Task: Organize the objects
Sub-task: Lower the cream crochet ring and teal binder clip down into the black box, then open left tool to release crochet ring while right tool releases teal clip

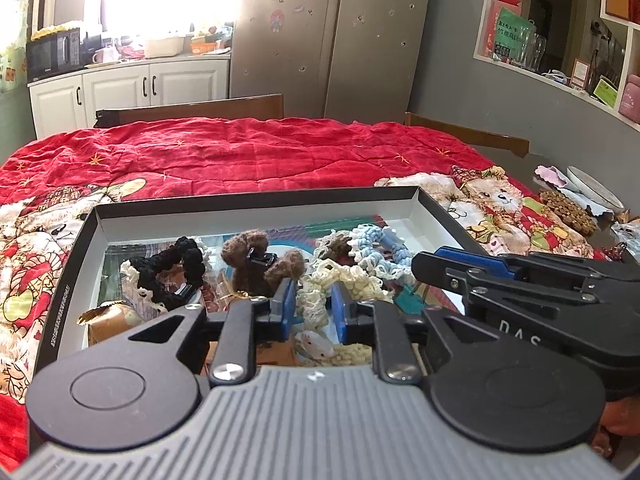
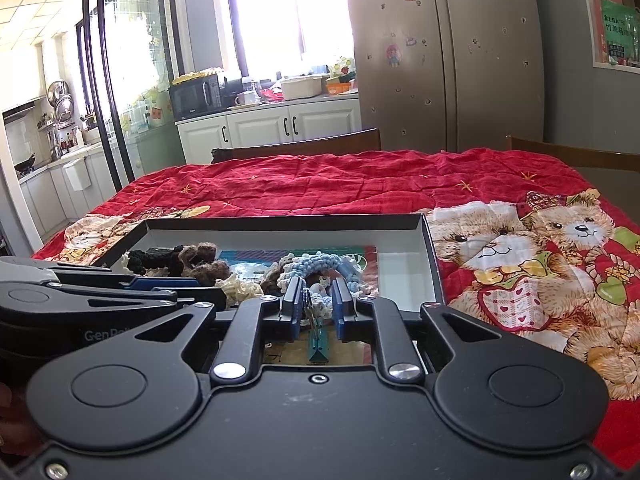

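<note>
- Two grippers hang side by side over the box [image 1: 96, 216], where the crochet pieces [image 1: 348, 276] lie heaped.
- Left gripper [image 1: 314, 306]: jaws slightly apart, cream yarn between, pads not pressing. Risk: loops catch and drag out on withdrawal.
- Right gripper [image 2: 316, 304]: jaws narrowly apart around a teal clip [image 2: 318, 344], seemingly loose. Risk: snagging blue yarn; the tools colliding.

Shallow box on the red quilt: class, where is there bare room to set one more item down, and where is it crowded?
Free: the white floor in the box's far right corner, beside the blue crocheted piece. Crowded: the middle and left, with the brown and black crocheted pieces.
</note>
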The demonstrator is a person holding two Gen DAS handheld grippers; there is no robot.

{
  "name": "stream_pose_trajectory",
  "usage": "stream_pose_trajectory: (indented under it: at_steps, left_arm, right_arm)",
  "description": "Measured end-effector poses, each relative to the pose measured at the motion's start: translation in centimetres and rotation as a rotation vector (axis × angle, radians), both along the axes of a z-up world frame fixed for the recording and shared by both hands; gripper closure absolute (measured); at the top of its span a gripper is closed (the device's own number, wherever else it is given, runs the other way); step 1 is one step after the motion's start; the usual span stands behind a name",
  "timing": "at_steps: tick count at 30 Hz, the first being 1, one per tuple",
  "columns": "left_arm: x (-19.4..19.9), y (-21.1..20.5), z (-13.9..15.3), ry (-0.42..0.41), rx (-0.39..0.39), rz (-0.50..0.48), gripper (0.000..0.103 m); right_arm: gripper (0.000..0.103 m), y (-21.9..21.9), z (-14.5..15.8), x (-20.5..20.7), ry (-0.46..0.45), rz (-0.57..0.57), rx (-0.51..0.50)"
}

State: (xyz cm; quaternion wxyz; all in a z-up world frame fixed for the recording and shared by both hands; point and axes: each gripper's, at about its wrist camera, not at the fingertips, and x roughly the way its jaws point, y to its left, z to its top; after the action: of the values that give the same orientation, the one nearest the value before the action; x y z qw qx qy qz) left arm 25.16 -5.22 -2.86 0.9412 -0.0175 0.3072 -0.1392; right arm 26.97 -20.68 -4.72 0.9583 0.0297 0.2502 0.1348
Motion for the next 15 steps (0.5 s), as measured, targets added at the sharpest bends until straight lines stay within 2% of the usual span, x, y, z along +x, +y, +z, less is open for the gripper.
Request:
stream_pose_trajectory:
  at_steps: [9,15]
  left_arm:
    - [-1.0,-0.6,0.9,-0.051,0.024,-0.003,0.061]
    - [-1.6,-0.7,1.5,-0.079,0.036,0.003,0.053]
  right_arm:
    - [0.087,0.0,0.3,-0.3,-0.011,0.000,-0.004]
    - [0.079,-0.2,0.6,-0.5,-0.016,-0.007,0.002]
